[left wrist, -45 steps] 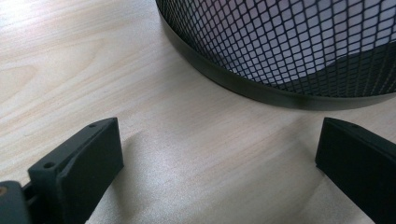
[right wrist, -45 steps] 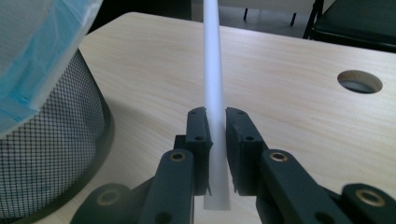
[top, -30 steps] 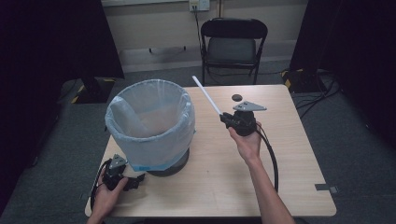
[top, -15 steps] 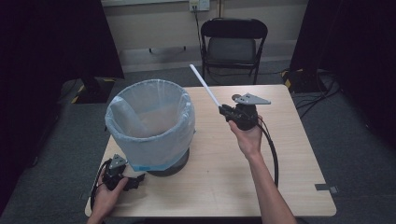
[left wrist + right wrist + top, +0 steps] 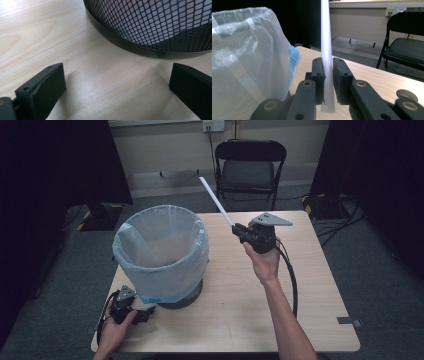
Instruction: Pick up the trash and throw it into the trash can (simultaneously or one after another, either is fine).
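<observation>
I have the white straw [image 5: 216,201] pinched between the closed jaws of the right gripper [image 5: 239,230], held up in the air just to the right of the lined wastebasket [image 5: 161,254], its free end slanting up and away beyond the bin's far rim. My left gripper [image 5: 145,315] rests on the table [image 5: 235,320] at the near left foot of the wastebasket, jaws spread wide on nothing. By my reading the pick-up is done, and carrying the straw over the bin's mouth and dropping it remain.
</observation>
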{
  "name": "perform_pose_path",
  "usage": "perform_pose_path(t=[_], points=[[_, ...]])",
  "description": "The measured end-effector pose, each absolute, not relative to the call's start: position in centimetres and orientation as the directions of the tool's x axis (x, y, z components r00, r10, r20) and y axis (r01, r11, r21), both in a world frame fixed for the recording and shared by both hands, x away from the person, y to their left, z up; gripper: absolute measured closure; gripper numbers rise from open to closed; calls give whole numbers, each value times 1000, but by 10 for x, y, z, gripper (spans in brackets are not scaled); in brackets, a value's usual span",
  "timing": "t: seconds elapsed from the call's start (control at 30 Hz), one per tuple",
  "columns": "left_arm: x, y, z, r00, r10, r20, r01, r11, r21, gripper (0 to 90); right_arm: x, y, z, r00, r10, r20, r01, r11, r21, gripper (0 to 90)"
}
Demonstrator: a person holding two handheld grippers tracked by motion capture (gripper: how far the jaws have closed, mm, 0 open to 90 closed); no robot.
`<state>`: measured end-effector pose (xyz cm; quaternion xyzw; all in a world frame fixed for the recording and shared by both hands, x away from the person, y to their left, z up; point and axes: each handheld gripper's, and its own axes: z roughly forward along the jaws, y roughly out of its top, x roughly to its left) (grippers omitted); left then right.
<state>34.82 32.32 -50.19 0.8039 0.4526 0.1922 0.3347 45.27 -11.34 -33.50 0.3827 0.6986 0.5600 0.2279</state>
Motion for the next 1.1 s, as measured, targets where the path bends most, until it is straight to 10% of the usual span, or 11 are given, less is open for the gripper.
perform_pose_path(t=[1.1], points=[[348,323,-502,517,856,6,599,-367,712,2,448,-88,-281,-712,694,109,162,11,987,804]])
